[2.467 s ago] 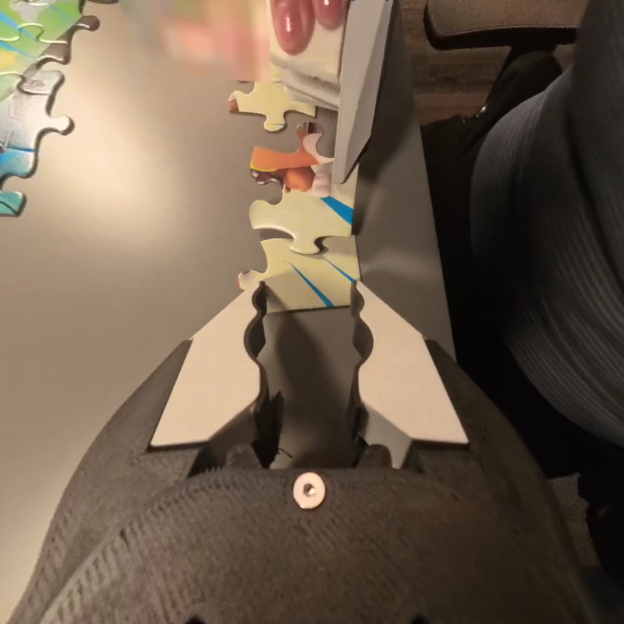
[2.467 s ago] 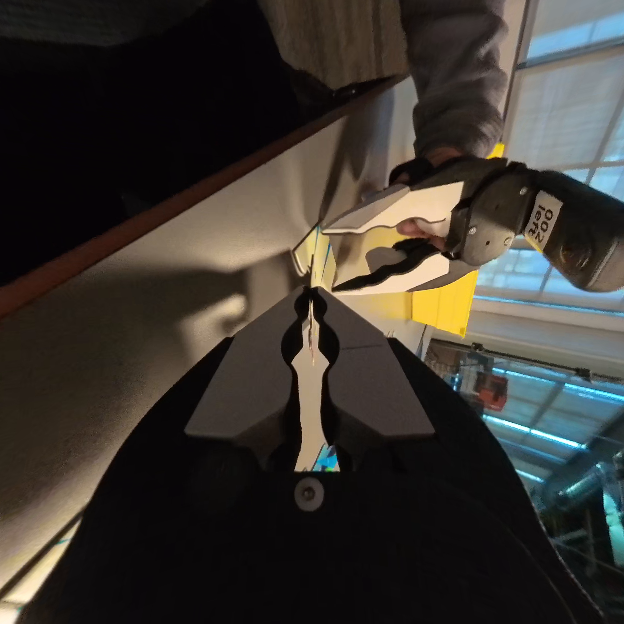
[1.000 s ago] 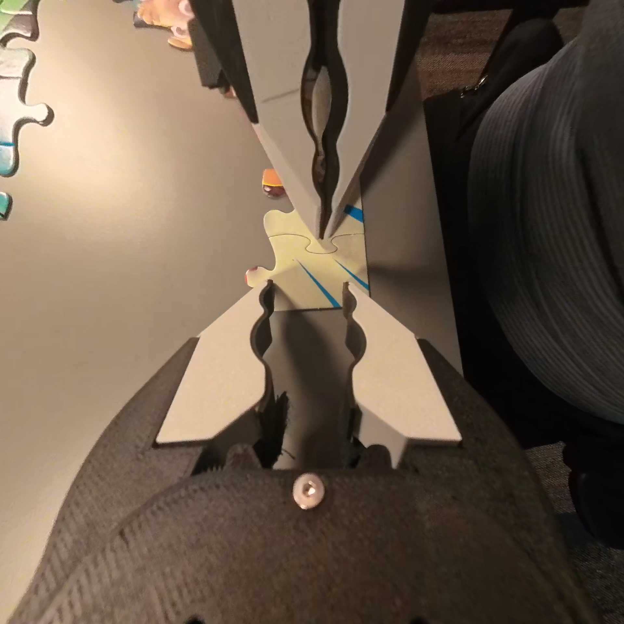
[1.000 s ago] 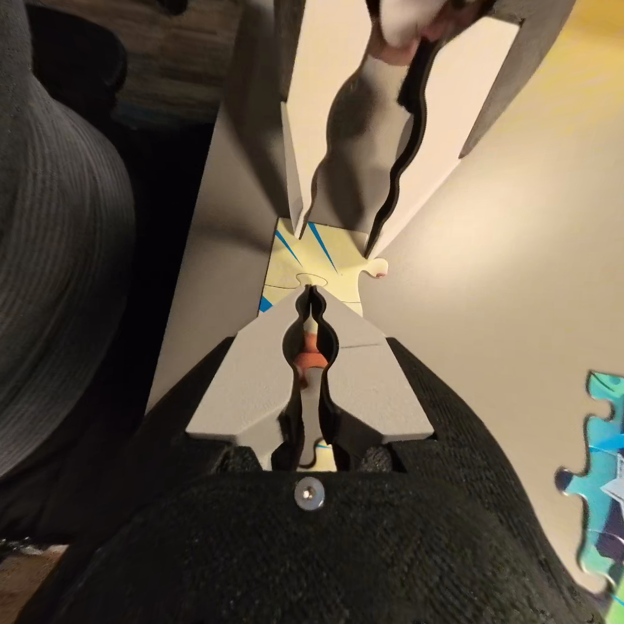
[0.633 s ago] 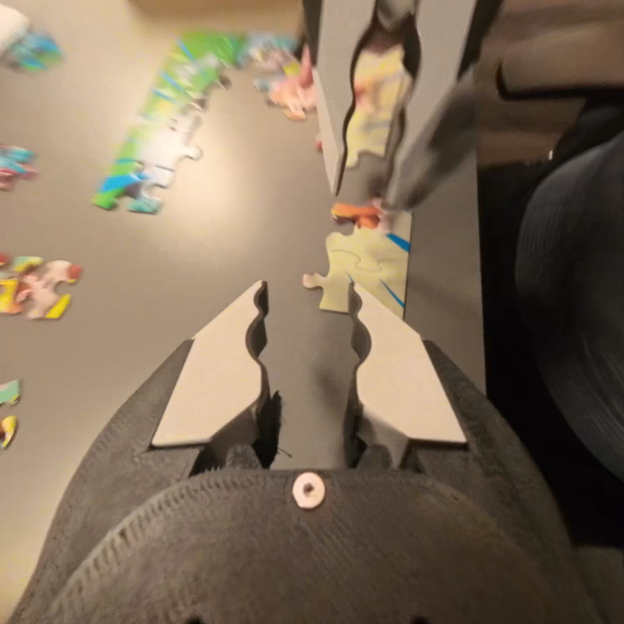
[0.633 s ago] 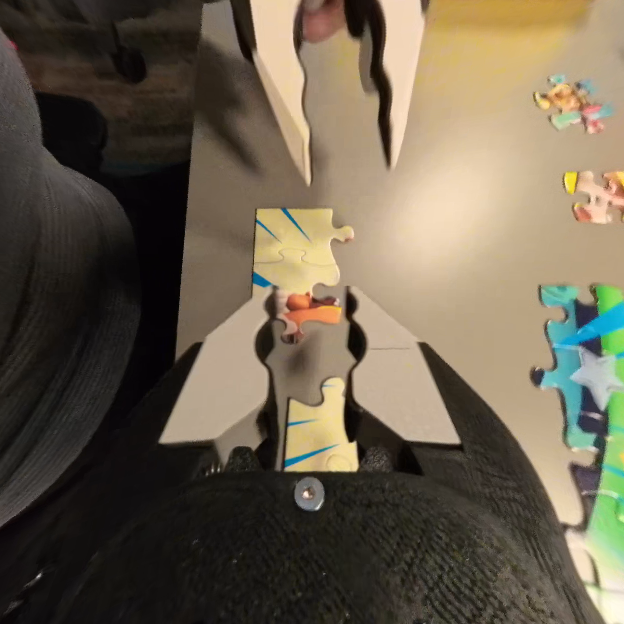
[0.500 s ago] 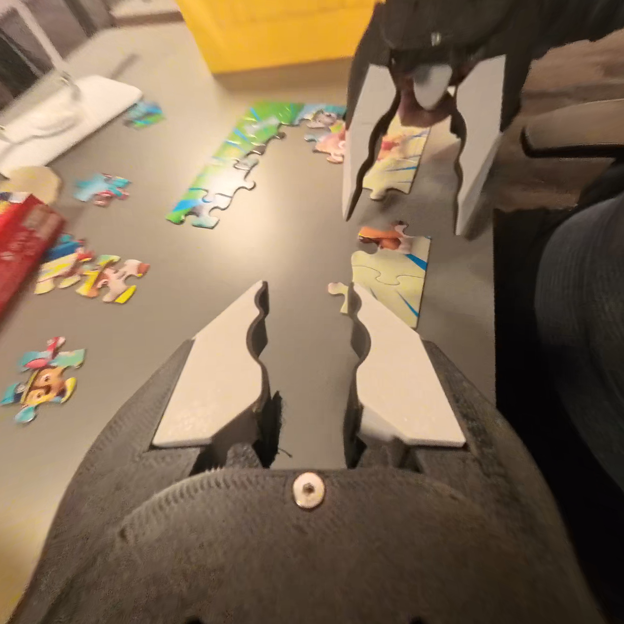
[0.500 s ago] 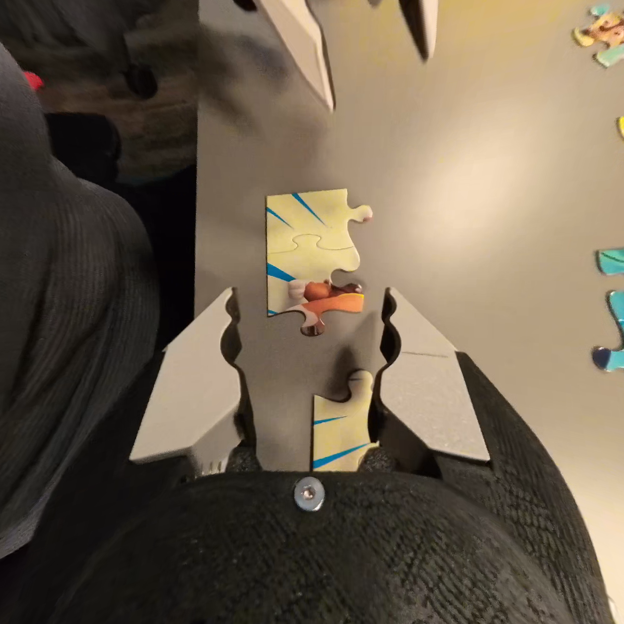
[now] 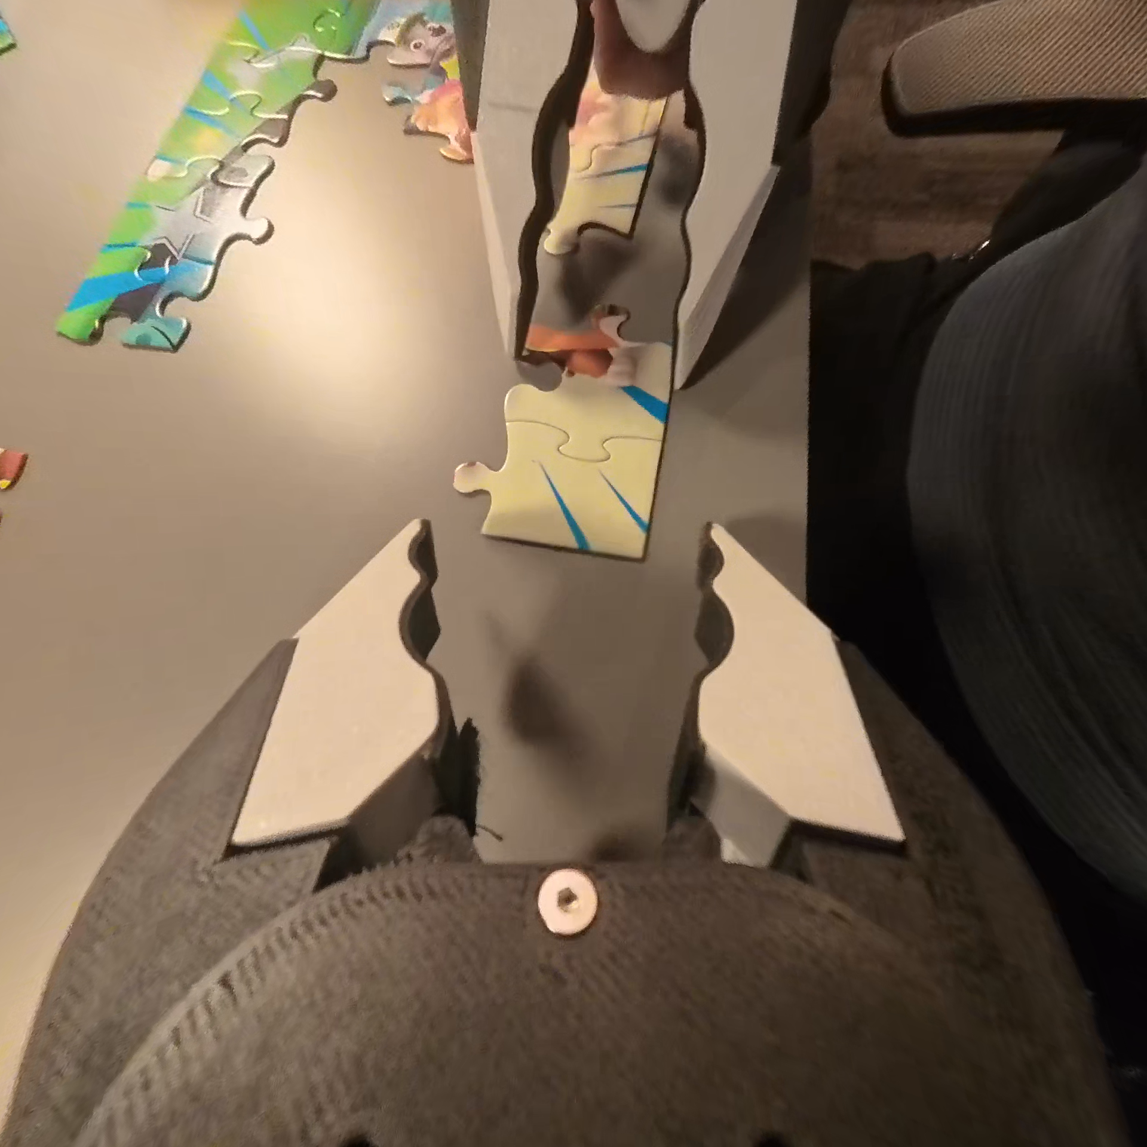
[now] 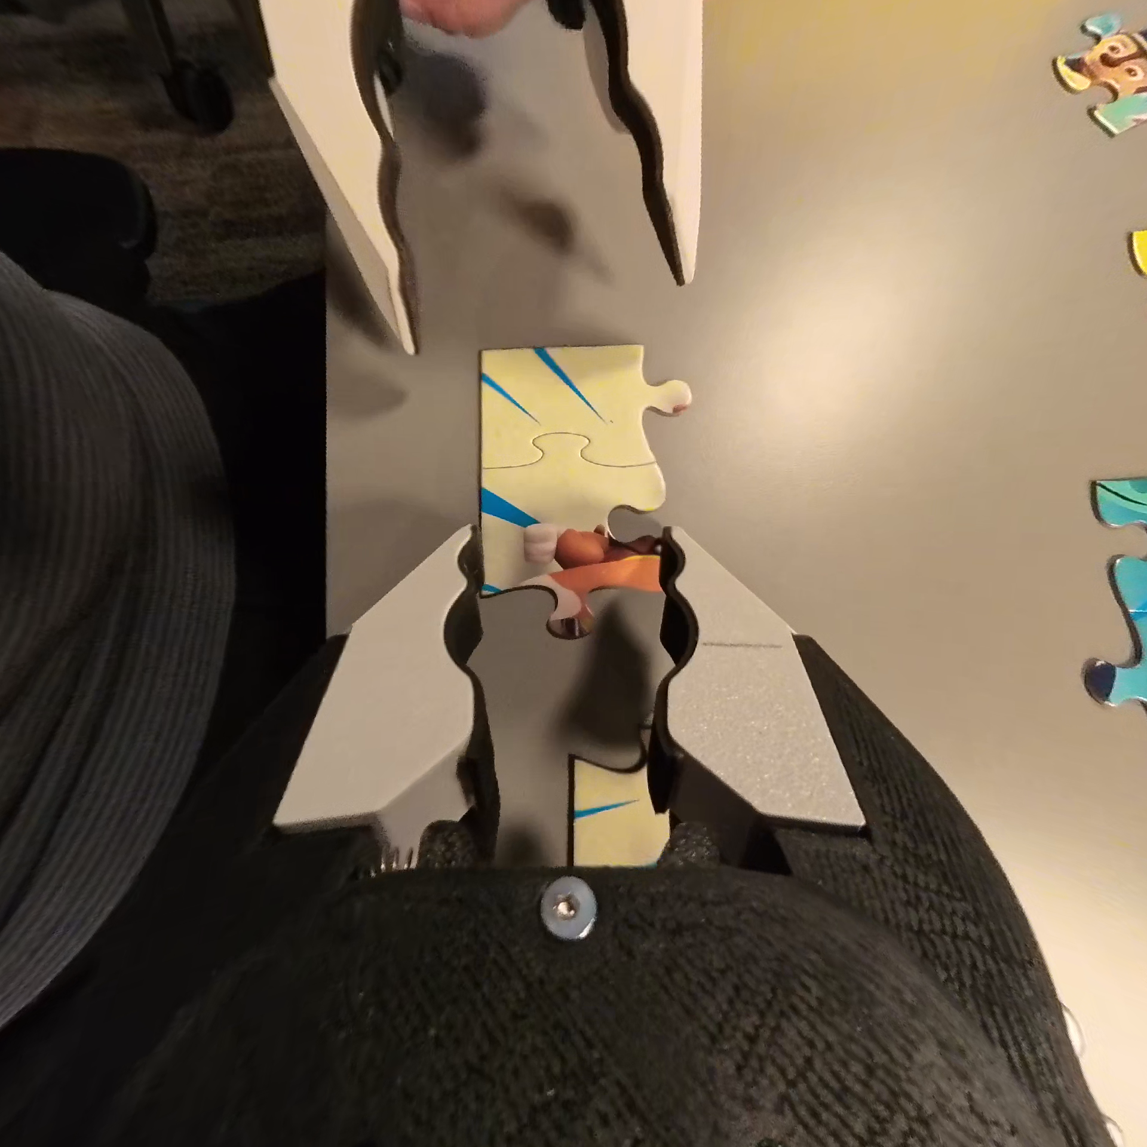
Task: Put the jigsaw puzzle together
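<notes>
Two hand-held grippers face each other over a grey table, near its edge beside a seated person's dark ribbed clothing. The left gripper is spread wide and grips nothing; a joined strip of pale yellow puzzle pieces lies flat just beyond its tips. The right gripper straddles the strip's far end (the piece with an orange figure), its fingers at either edge; whether they press is unclear. Another yellow piece lies nearer its base. Colourful assembled sections lie well apart.
</notes>
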A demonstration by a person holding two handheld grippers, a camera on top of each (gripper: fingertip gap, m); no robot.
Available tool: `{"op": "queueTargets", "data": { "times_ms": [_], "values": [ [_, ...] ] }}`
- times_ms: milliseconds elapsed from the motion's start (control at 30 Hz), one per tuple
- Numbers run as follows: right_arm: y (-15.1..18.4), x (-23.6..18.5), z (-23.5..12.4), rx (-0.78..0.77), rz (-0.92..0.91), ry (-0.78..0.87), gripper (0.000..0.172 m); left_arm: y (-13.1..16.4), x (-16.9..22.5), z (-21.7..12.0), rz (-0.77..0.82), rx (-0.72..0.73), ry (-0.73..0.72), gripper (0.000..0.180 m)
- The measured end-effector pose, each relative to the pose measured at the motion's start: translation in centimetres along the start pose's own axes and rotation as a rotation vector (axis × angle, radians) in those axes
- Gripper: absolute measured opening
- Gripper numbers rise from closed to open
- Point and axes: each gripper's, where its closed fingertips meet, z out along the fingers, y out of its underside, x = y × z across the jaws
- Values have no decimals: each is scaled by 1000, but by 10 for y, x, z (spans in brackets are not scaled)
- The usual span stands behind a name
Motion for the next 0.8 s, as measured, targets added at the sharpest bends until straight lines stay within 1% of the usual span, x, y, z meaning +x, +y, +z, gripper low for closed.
{"op": "queueTargets", "data": {
  "times_ms": [200,467,633,700,767,800],
  "values": [
    [-5,6,6,11,14,4,51,-6,-2,-13,-71,102,12,82],
    [-19,17,20,26,-11,-25,45,1,-7,-29,-126,163,-7,81],
    [-31,22,32,21,-40,-56,43,-1,-13,-37,-145,223,-16,80],
    [-35,23,37,25,-48,-72,43,-3,-17,-40,-150,244,-23,79],
    [-39,22,37,25,-51,-106,53,-4,-21,-43,-153,263,-33,80],
    [-43,25,33,48,-51,-112,55,-6,-24,-45,-152,272,-41,79]
  ]
}}
